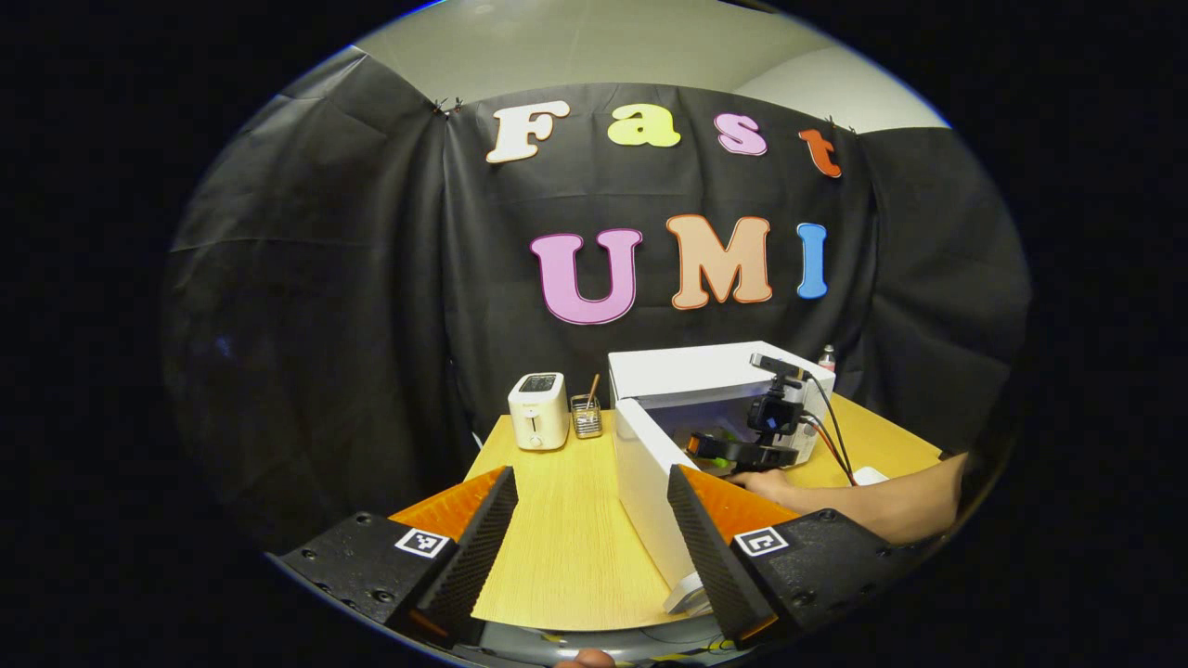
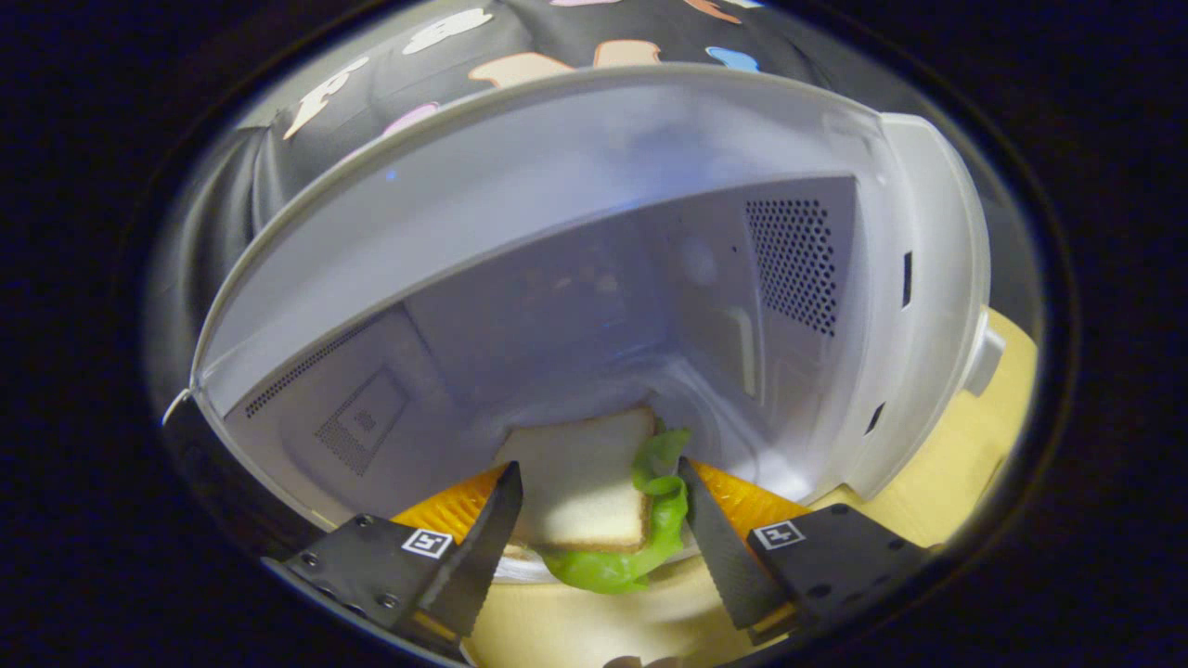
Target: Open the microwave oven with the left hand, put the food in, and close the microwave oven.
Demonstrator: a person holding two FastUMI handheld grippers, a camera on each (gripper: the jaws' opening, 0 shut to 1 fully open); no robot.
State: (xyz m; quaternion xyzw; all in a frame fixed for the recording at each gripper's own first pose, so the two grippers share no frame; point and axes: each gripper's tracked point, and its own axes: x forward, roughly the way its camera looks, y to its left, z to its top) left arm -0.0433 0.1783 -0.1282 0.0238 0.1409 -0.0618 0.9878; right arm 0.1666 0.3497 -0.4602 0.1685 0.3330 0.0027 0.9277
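A white microwave oven (image 1: 715, 399) stands on a pale wooden desk (image 1: 566, 529) with its door (image 1: 650, 492) swung wide toward the camera, hinged at the oven's left side. In the left gripper view, the left tool (image 1: 592, 538) hangs released over the desk in front of the oven, its two fingers spread wide with nothing between them; its right finger sits just beside the outer edge of the open door. At the oven's mouth the right tool (image 1: 742, 452), carried by a person's hand (image 1: 766, 482) and bare forearm, reaches into the cavity, with cables trailing from it past the oven's right side. To the left of the oven stand a white toaster (image 1: 539, 410) and, between the toaster and the oven, a small wire holder (image 1: 586, 415) with sticks in it.

In the right gripper view, the sandwich (image 2: 585, 492), white bread over a green lettuce leaf (image 2: 650, 529), lies at the front of the oven's cavity floor on what looks like a plate. The right tool (image 2: 599, 524) frames it with fingers apart; whether they touch the food cannot be told, though a gap shows on either side.
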